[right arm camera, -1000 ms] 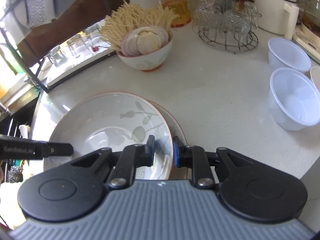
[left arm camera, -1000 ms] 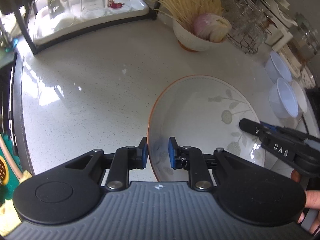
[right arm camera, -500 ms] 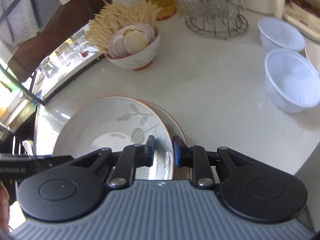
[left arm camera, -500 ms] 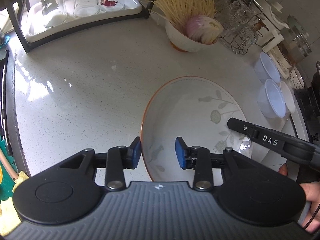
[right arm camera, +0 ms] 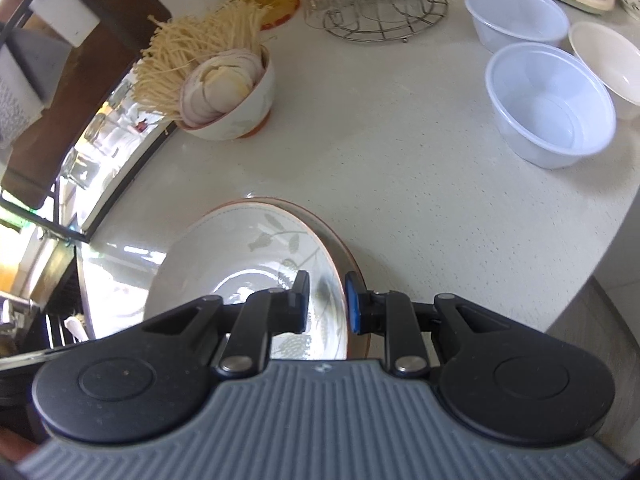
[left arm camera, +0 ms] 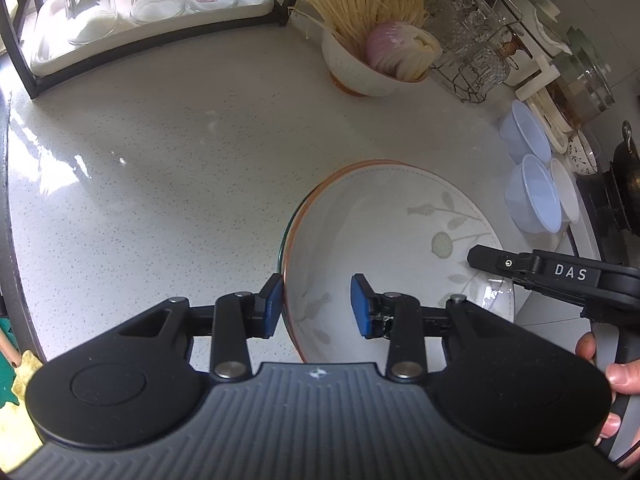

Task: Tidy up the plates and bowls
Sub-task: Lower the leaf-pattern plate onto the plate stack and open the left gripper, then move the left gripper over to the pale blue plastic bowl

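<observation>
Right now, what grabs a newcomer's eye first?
The leaf-patterned bowl at the near counter edge, nested on a second dish, with the left claw open astride its rim and the right claw pinching the opposite rim. Behind it, a bowl of noodles and sliced onion.

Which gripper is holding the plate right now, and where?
The right gripper pinches the leaf-patterned plate at its near rim. The left gripper is open, holding nothing.

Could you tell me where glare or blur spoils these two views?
Left wrist view: window glare streaks the countertop at the left; the floral plate stays sharp, and fisheye bending curves the glass rack. Right wrist view: blown-out light at the left edge, a bright sheen inside the plate, soft blur at the top.
</observation>
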The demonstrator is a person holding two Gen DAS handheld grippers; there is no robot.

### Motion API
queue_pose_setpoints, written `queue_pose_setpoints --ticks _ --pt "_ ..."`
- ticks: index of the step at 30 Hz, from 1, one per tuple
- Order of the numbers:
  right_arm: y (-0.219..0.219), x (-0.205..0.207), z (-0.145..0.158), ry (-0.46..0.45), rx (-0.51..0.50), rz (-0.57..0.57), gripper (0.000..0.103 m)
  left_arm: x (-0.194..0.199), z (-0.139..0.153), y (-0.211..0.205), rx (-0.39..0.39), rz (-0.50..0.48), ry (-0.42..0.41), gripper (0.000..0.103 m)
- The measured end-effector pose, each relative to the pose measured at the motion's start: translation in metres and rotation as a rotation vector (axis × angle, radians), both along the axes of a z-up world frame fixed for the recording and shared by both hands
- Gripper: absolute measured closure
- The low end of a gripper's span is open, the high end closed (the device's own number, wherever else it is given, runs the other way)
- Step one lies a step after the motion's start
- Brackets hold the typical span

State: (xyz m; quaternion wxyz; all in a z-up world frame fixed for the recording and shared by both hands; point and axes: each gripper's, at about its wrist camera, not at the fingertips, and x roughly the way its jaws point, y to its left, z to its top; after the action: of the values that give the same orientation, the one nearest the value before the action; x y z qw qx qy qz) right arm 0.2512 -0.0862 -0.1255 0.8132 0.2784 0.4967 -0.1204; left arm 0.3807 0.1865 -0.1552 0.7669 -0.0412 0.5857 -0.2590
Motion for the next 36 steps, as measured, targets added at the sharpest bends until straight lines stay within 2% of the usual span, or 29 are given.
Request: queue_pose_setpoints --ticks 11,14,20,28,31,36 --pt "-0.004 -0.006 0.004 0.043 0.035 -0.046 0.08 0.008 -0.002 0.002 -0.033 0.007 0.024 0.063" --pt "-0.003 -0.008 0.008 0.067 -0.011 -0.058 0.079 0.008 -0.003 0.004 -0.042 0.01 0.03 0.063" --pt "-0.006 -0.013 0.011 0.044 -0.002 -0.068 0.079 0.009 0.0 0.001 -0.034 -0.003 0.013 0.063" --pt "-0.003 -0.017 0.044 -0.075 -0.095 -0.054 0.079 0.006 0.04 0.002 -0.033 0.004 -0.111 0.063" --pt "-0.002 -0.02 0.062 -0.13 -0.132 -0.044 0.079 0.003 0.062 0.001 -0.013 0.008 -0.146 0.063" --pt "-0.004 -0.03 0.092 -0.213 -0.163 -0.039 0.079 -0.007 0.105 -0.005 -0.042 -0.015 -0.203 0.063"
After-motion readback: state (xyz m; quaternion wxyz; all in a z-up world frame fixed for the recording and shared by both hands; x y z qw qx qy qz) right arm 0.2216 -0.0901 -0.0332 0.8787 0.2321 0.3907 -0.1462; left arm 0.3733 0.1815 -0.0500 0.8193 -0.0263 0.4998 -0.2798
